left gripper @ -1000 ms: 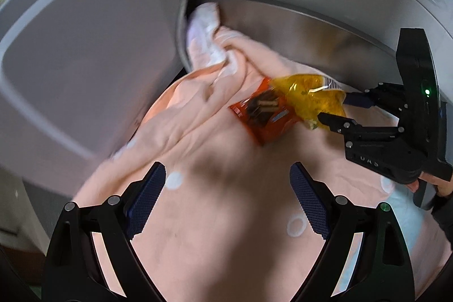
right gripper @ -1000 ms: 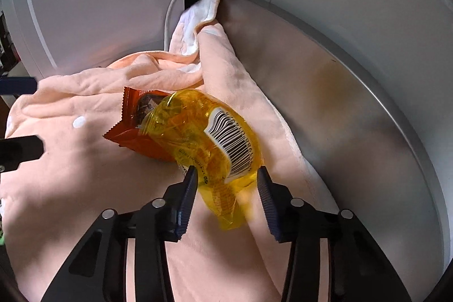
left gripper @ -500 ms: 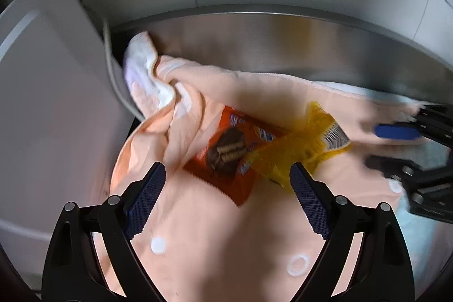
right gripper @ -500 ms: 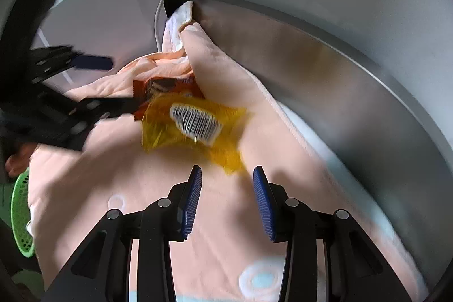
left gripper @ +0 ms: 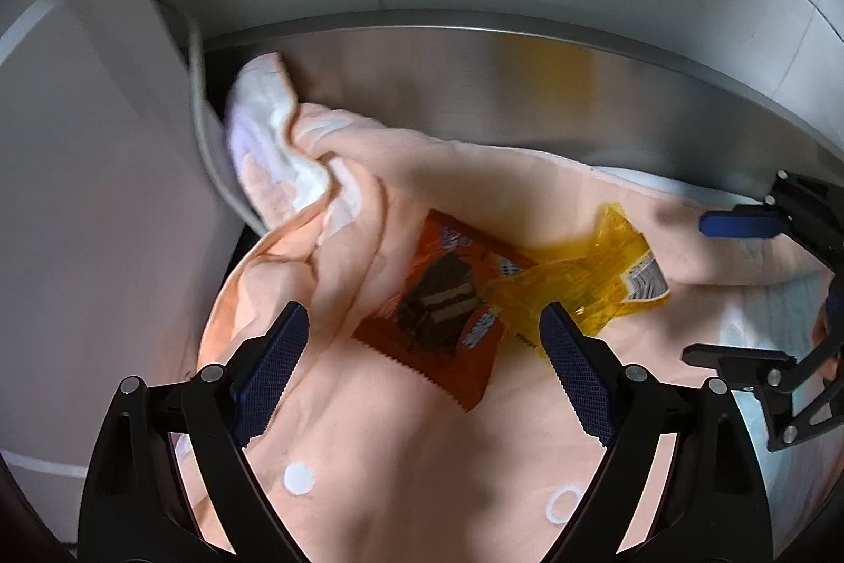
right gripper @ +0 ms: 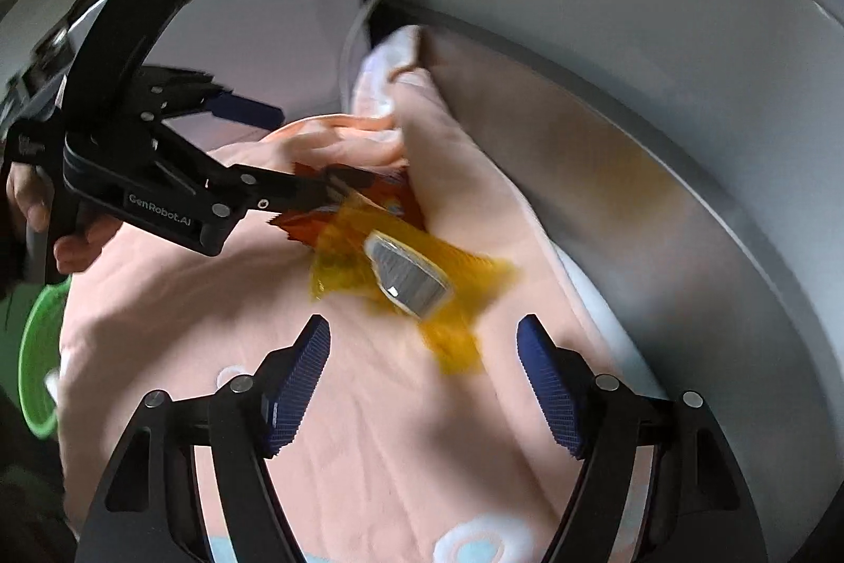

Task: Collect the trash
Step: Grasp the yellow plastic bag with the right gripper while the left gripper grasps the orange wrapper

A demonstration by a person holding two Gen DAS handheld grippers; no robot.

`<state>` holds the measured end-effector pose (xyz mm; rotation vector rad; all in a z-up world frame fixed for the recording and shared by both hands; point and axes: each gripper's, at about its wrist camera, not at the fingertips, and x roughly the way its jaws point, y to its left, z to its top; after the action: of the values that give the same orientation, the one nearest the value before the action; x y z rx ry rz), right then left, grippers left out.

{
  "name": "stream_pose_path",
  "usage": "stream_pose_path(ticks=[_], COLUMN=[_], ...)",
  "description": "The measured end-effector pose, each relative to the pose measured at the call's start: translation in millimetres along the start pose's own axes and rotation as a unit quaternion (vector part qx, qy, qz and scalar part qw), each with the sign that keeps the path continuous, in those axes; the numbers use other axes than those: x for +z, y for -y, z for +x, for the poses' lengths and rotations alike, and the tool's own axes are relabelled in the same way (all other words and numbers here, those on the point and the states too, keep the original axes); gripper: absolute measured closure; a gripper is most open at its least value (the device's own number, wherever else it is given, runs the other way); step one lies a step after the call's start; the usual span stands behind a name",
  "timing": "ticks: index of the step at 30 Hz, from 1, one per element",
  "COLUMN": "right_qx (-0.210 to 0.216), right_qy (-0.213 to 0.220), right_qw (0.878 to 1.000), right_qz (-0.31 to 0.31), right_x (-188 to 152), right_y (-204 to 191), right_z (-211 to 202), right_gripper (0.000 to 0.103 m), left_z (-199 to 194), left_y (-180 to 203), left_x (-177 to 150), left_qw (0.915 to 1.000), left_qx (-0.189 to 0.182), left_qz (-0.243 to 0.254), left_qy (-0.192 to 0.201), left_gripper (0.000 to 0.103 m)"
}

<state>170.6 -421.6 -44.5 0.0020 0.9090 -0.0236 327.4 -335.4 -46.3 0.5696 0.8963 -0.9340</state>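
The yellow wrapper (right gripper: pixel 401 278) with a barcode lies crumpled on the peach blanket (left gripper: pixel 422 447), and one end of it overlaps the orange snack packet (left gripper: pixel 443 304) beside it. Both pieces of trash rest flat on the cloth — nothing holds them.

The right gripper (right gripper: pixel 423 365) hangs just in front of the yellow wrapper. Its jaws have just been opening and stand apart now, with only blanket between them. The left gripper (left gripper: pixel 424 346) hangs over the orange packet with its fingers wide, one on each side of the packet, not pressing it.

The blanket, with white dots and rings, is bunched up at the far end against a white appliance (left gripper: pixel 79 204) and a steel surface (left gripper: pixel 475 88). At the left edge of the right wrist view a green basket (right gripper: pixel 37 368) shows — only a part of it.
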Motion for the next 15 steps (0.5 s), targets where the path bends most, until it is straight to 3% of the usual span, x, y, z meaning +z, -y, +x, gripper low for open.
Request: stream_pose_path(ticks=[5,10,12,14,15], right_qx=[0.021,0.028,0.018,0.012,0.012], right_qy=[-0.013,-0.035,-0.043,-0.056,-0.057], right_qw=[0.997,0.991,0.991,0.992,0.992], right_qz=[-0.078,-0.123,-0.125,-0.116,-0.114], right_x=[23,27,25,22,20], right_y=[-8,-14,-14,-13,-13], right_z=[28,55,62,64,64], right_gripper=[0.021,0.021,0.028,0.049,0.050], left_z=[-3,-2,-3,-3,-3], left_y=[-10,-23,-25,-25,-24], left_x=[-7,-13,-14,-15,-14], left_qw=[0.9998,0.9995,0.9994,0.9996,0.9996], left_qx=[0.007,0.017,0.018,0.017,0.017], left_qz=[-0.017,-0.027,-0.028,-0.025,-0.022], left_qy=[0.001,-0.003,-0.004,-0.003,-0.003], left_gripper=[0.015,0.015,0.015,0.015,0.015])
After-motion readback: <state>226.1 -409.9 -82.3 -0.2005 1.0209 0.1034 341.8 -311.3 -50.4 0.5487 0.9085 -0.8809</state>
